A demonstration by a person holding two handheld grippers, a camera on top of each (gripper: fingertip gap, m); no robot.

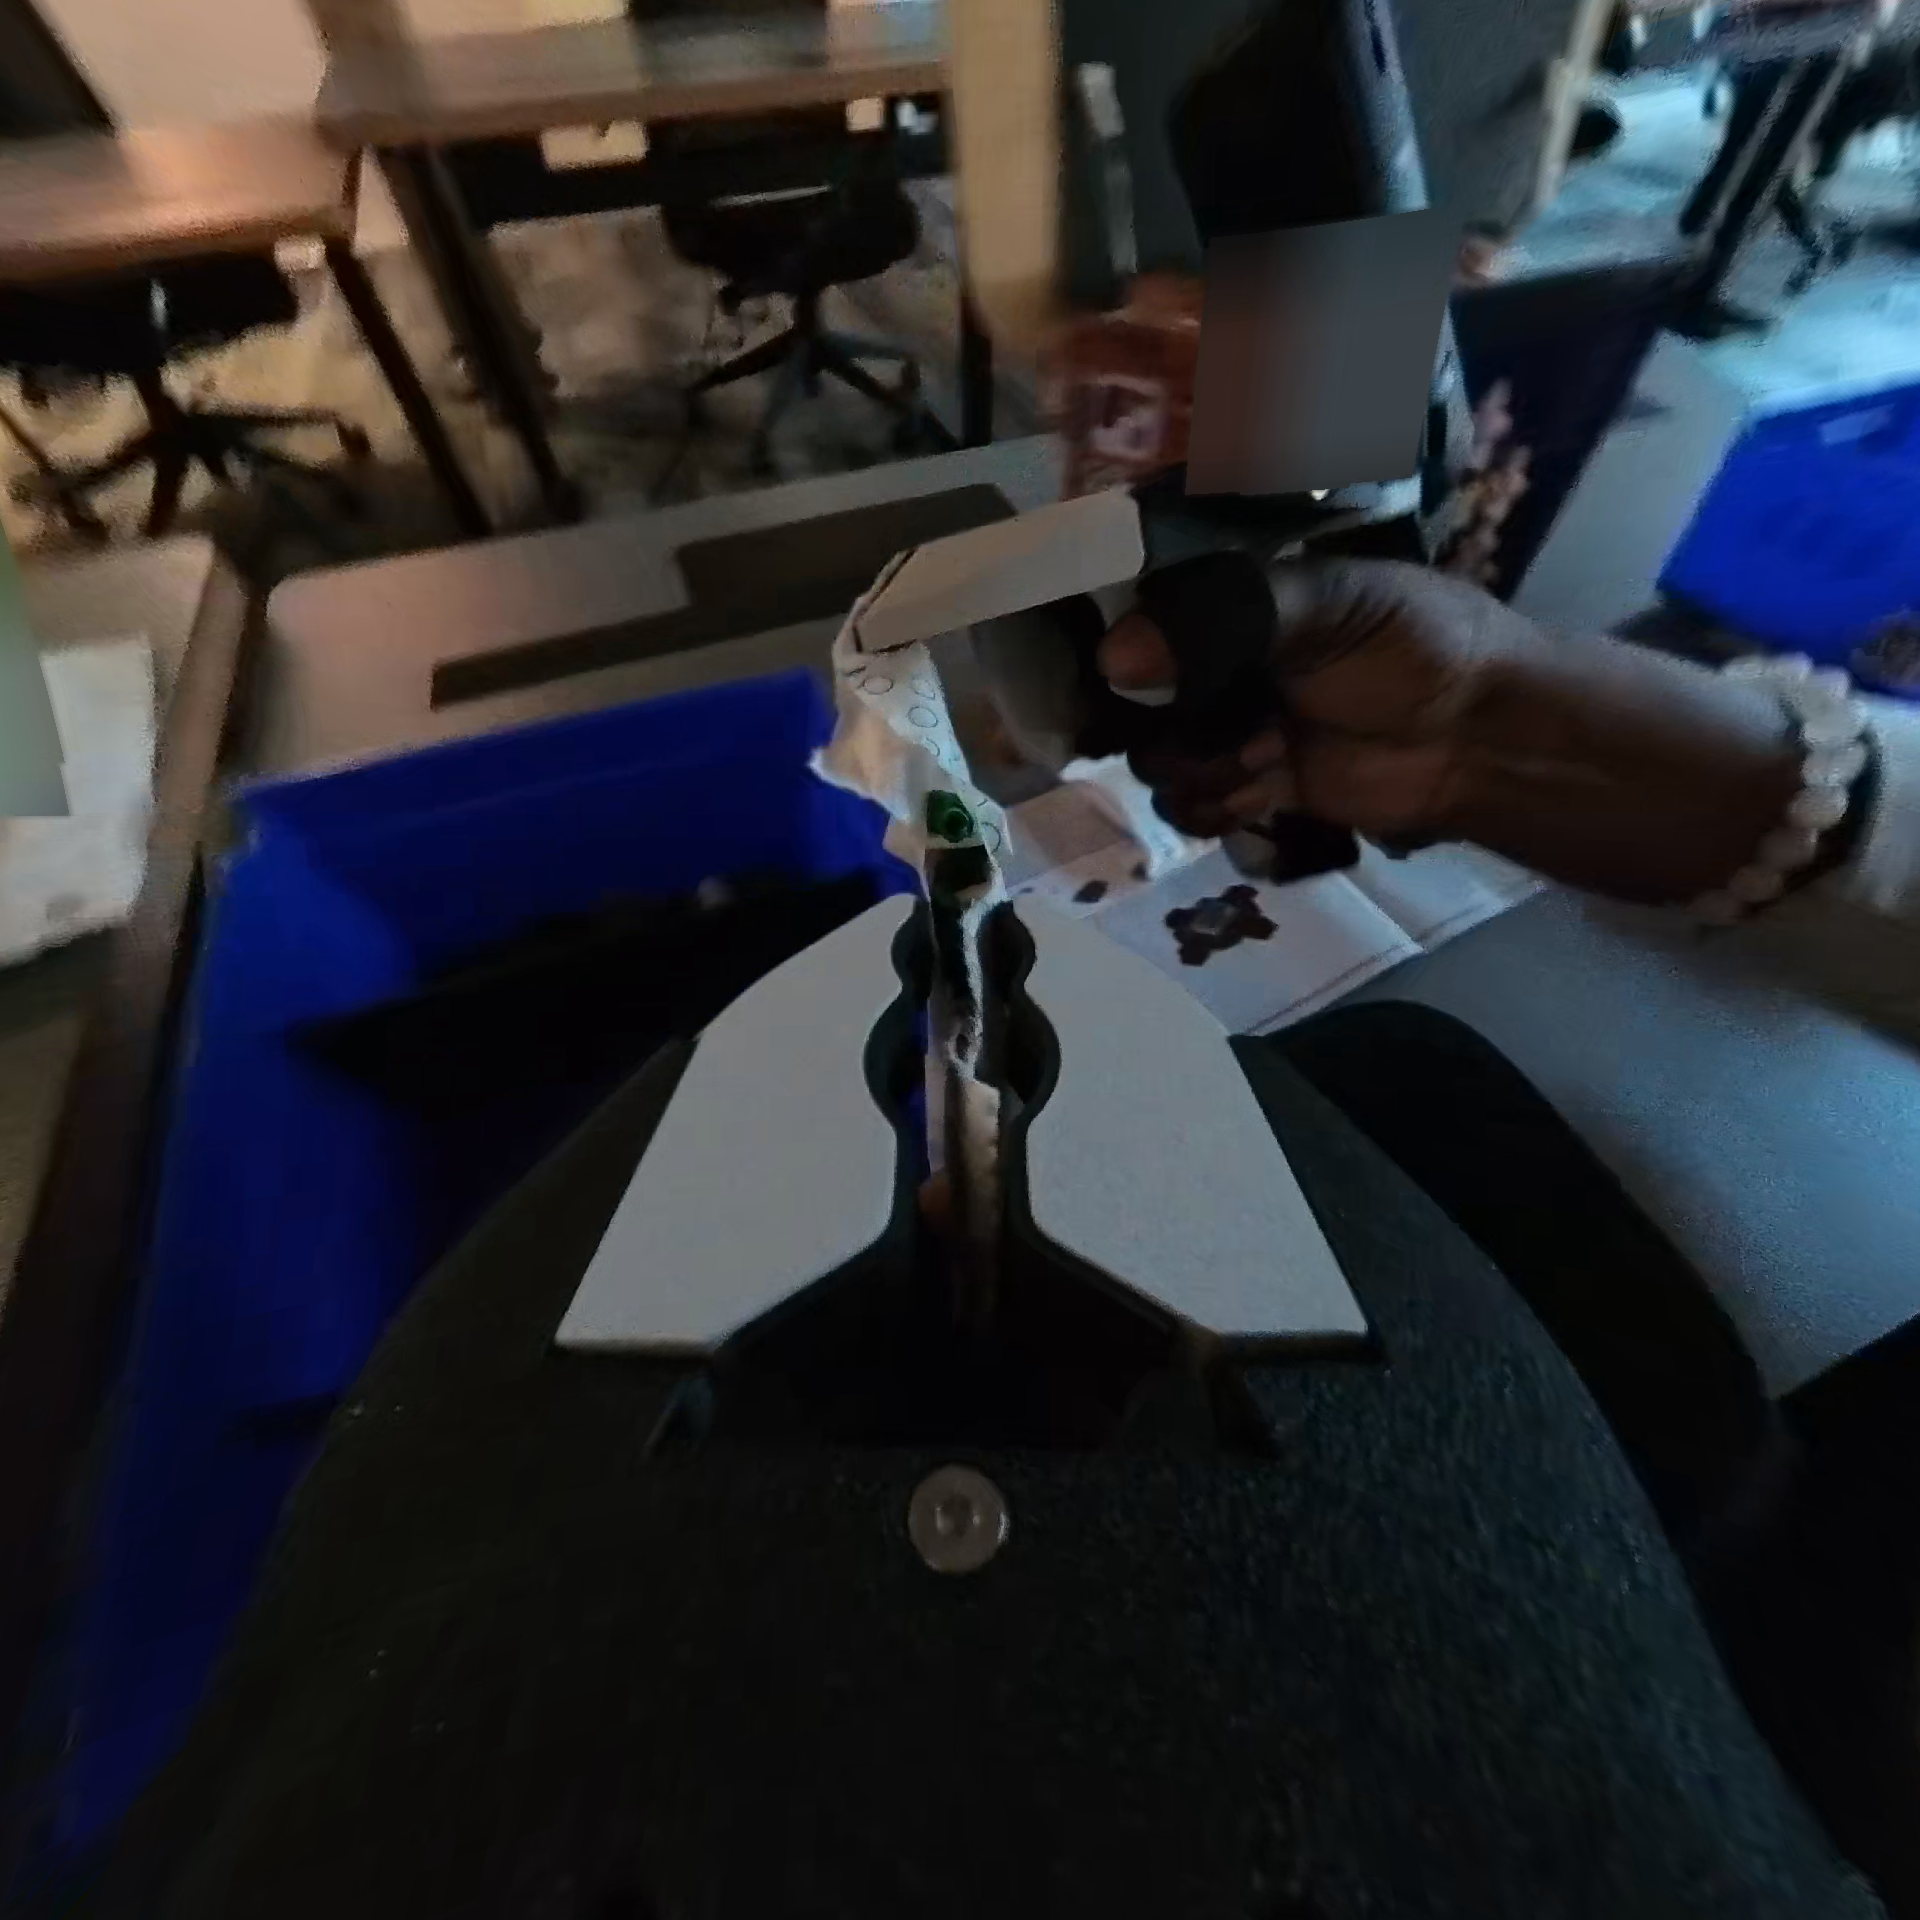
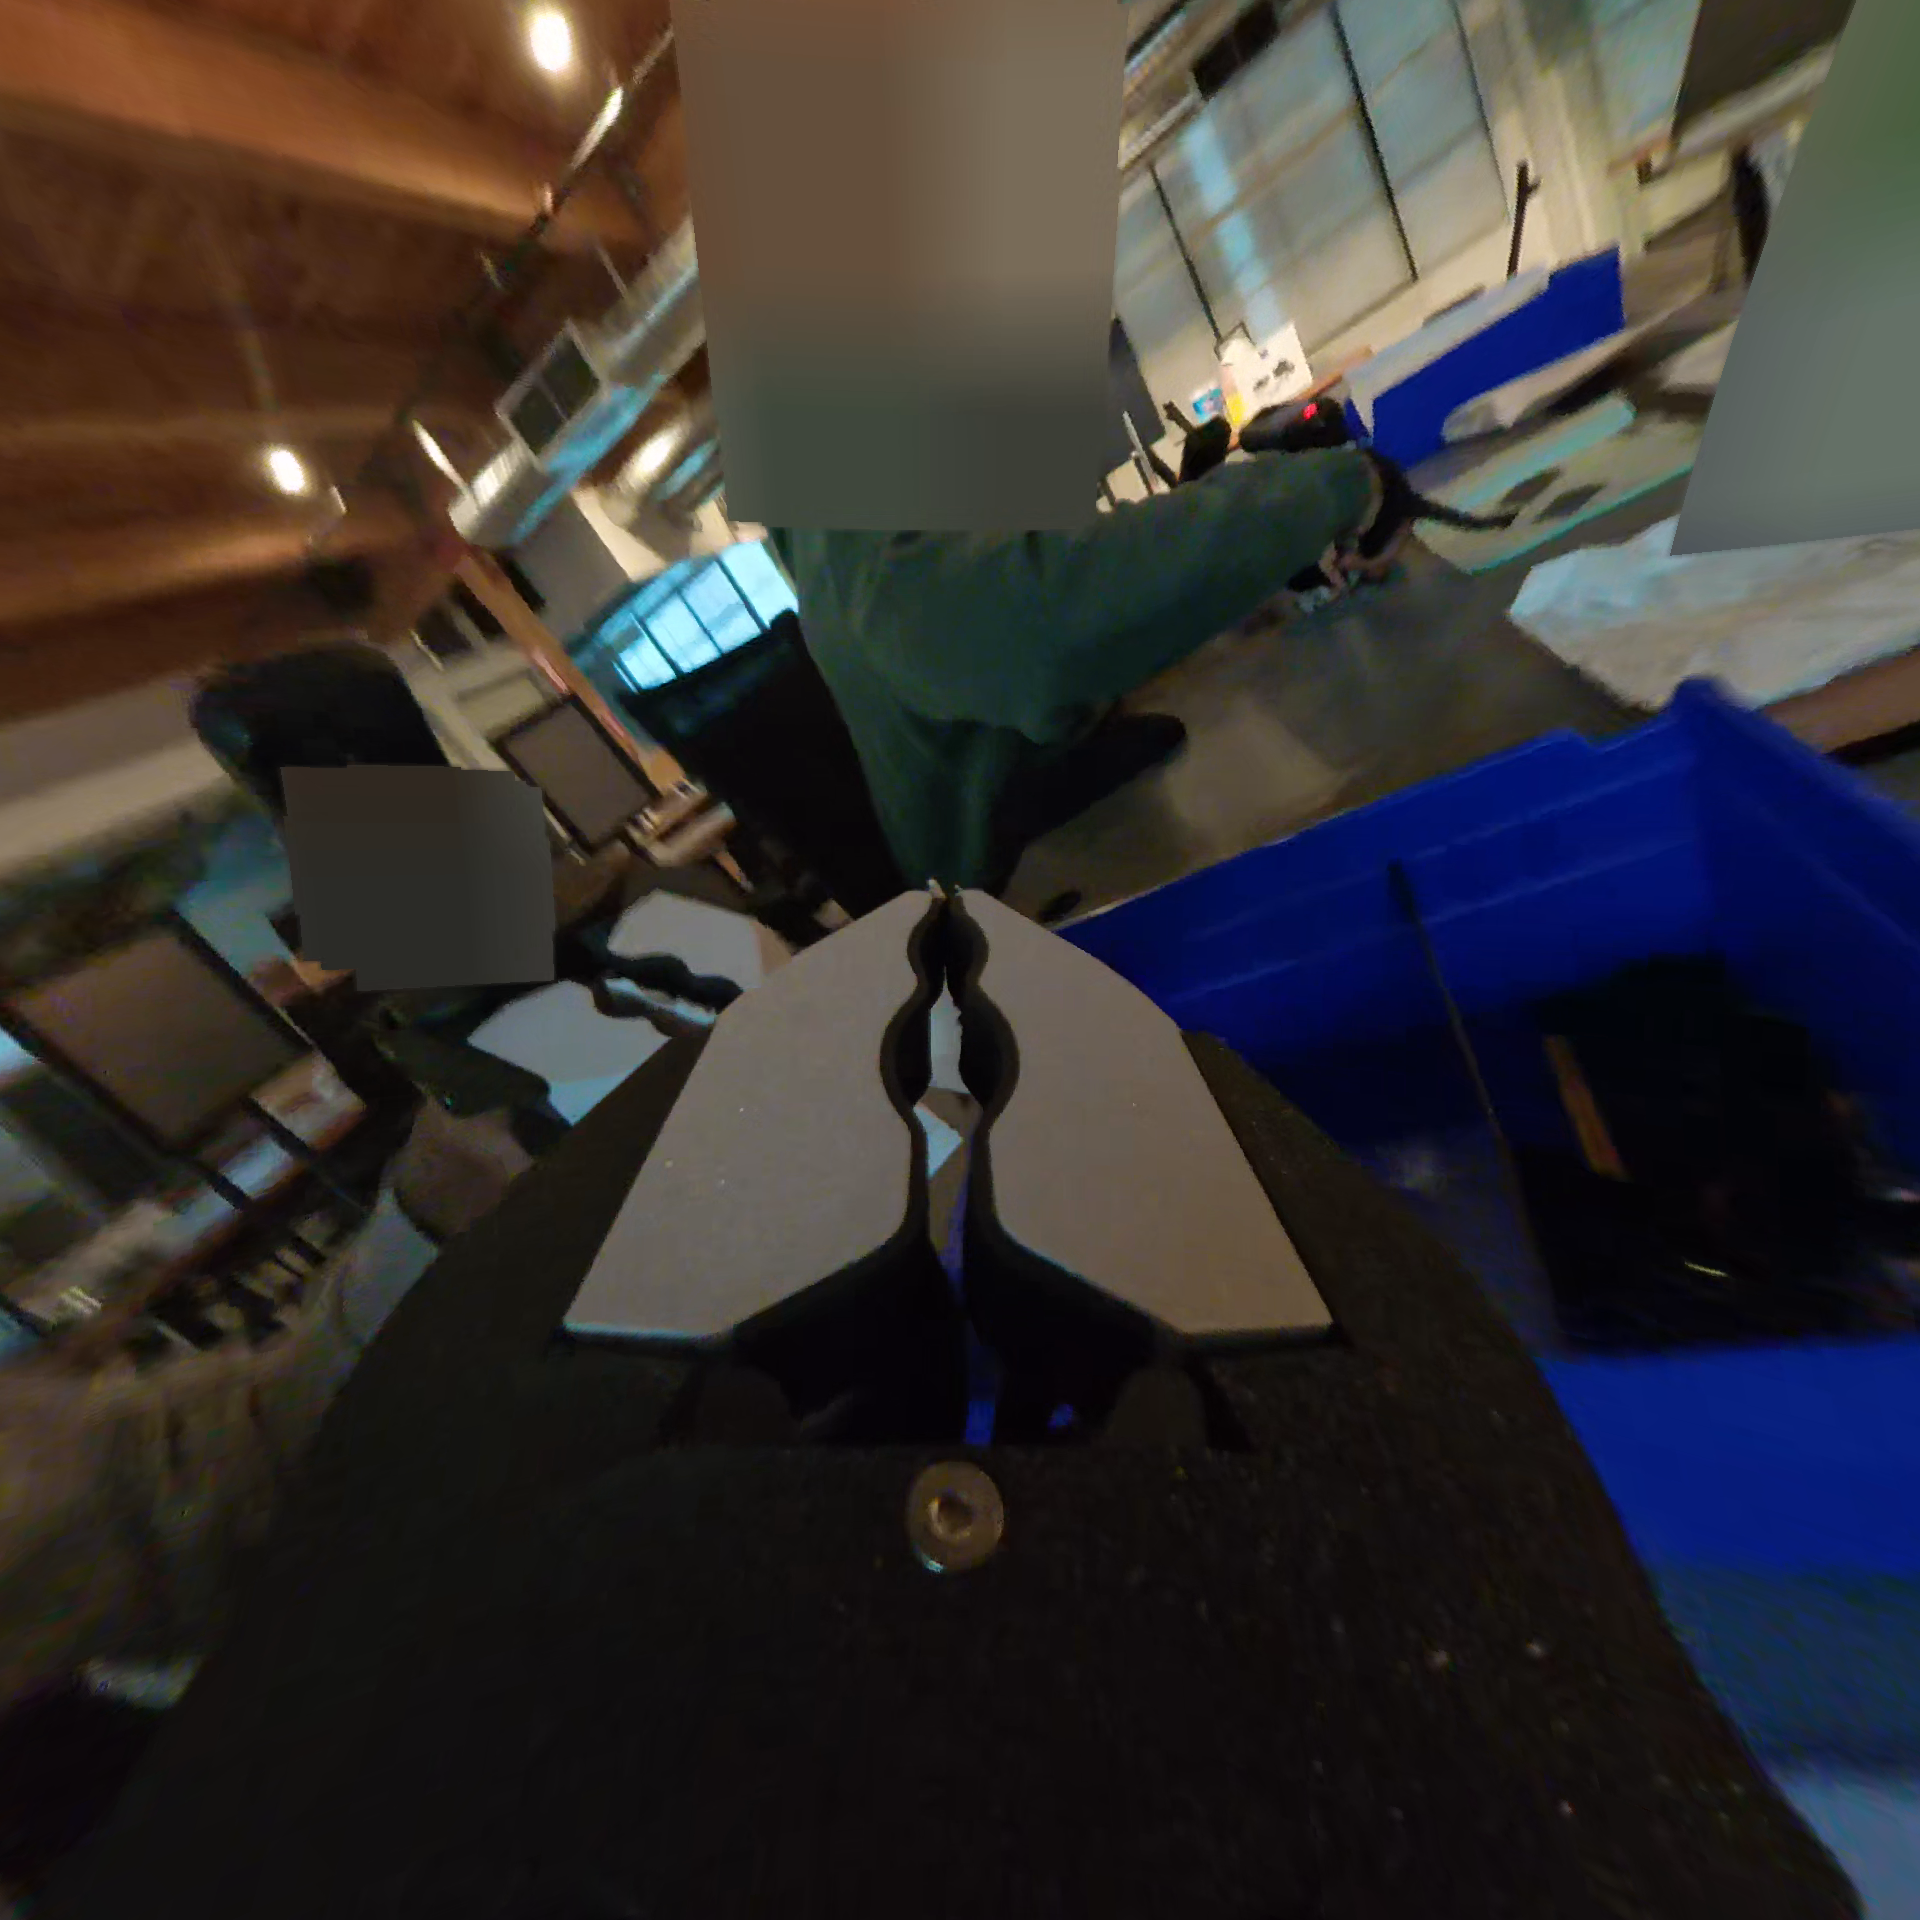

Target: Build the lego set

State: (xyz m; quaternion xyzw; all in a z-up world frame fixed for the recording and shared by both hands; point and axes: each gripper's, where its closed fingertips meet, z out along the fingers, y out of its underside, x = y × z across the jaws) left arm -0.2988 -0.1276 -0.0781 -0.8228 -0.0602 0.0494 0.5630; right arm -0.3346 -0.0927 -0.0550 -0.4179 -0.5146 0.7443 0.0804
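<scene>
In the left wrist view my left gripper (image 1: pixel 961 914) is shut on the lower end of a crumpled white paper bag (image 1: pixel 914 727). A small green piece (image 1: pixel 948 816) shows at a torn spot just past the fingertips. My right gripper (image 1: pixel 883 623), held by a hand (image 1: pixel 1455 727), pinches the bag's upper end, so the bag stretches between the two. In the right wrist view my right gripper (image 2: pixel 943 904) is shut, with a sliver of white paper (image 2: pixel 940 1039) between its pads. The bag hangs over the right edge of a blue bin (image 1: pixel 468 810).
The blue bin (image 2: pixel 1455 935) holds dark items. An open booklet (image 1: pixel 1278 935) lies on the grey table (image 1: pixel 1610 1091) under the right hand. Desks and office chairs (image 1: pixel 790 239) stand behind. A person in green clothing (image 2: pixel 987 644) stands ahead of the right gripper.
</scene>
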